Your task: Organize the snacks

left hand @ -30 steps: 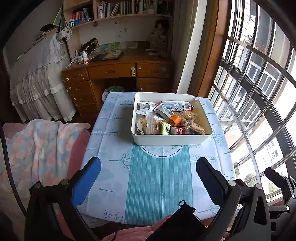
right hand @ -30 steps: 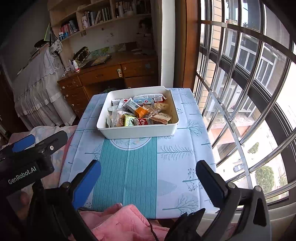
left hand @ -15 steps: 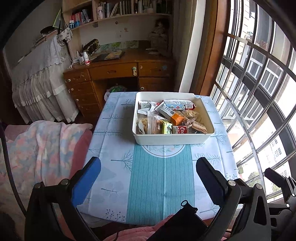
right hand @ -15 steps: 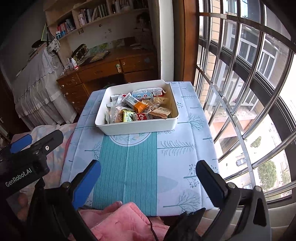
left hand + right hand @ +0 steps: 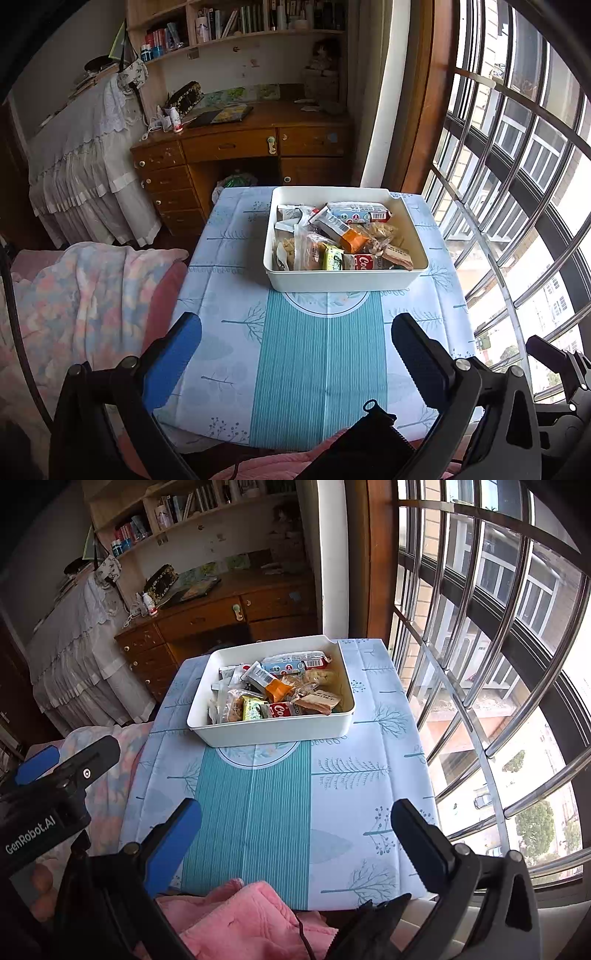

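Observation:
A white box (image 5: 343, 282) (image 5: 273, 733) stands at the far half of a small table with a blue tree-print cloth (image 5: 317, 362) (image 5: 258, 805). It holds several wrapped snacks, among them an orange pack (image 5: 352, 240) (image 5: 277, 688) and a red pack (image 5: 364, 263) (image 5: 282, 710). My left gripper (image 5: 295, 332) is open and empty over the table's near part. My right gripper (image 5: 295, 812) is open and empty, also near the front edge. The left gripper's body shows in the right wrist view (image 5: 55, 775) at the left.
A barred window (image 5: 517, 184) (image 5: 498, 646) runs along the table's right side. A wooden desk (image 5: 240, 147) stands beyond the table. A bed with a pastel blanket (image 5: 74, 295) lies left. Pink cloth (image 5: 251, 915) lies at the near edge.
Both views have shifted a little: the box sits slightly more to the right in the left wrist view and slightly higher in the right wrist view. Both grippers stay open and empty.

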Tool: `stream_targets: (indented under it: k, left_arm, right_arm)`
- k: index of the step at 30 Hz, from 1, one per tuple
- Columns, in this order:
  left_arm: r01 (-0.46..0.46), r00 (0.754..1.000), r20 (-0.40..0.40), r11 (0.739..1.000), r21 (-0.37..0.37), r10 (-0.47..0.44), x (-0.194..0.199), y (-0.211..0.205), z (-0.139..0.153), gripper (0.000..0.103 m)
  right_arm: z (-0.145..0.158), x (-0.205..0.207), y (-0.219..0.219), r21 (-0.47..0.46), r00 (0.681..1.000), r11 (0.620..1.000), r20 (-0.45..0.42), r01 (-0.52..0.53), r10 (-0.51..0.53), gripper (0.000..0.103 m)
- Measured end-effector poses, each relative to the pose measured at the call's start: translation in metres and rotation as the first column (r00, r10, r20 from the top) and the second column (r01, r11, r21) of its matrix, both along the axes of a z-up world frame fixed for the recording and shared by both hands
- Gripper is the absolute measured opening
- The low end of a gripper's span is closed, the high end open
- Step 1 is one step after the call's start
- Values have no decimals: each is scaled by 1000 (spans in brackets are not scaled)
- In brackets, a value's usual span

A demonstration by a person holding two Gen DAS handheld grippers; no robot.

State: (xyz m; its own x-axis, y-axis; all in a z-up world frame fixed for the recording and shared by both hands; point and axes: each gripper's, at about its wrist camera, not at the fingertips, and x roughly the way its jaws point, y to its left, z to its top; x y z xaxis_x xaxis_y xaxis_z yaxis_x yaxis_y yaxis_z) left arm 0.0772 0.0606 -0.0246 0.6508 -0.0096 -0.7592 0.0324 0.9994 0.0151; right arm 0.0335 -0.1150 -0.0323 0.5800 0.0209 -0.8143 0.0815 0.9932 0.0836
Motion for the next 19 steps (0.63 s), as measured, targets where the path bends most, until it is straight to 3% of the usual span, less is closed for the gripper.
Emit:
stream_targets:
  k: [19]
  left_arm:
    - [-22, 1000, -7, 1000, 19, 22, 1, -1, 4, 102]
  right_arm:
    - [-6, 12, -15, 12, 999, 999, -21, -49, 50, 103]
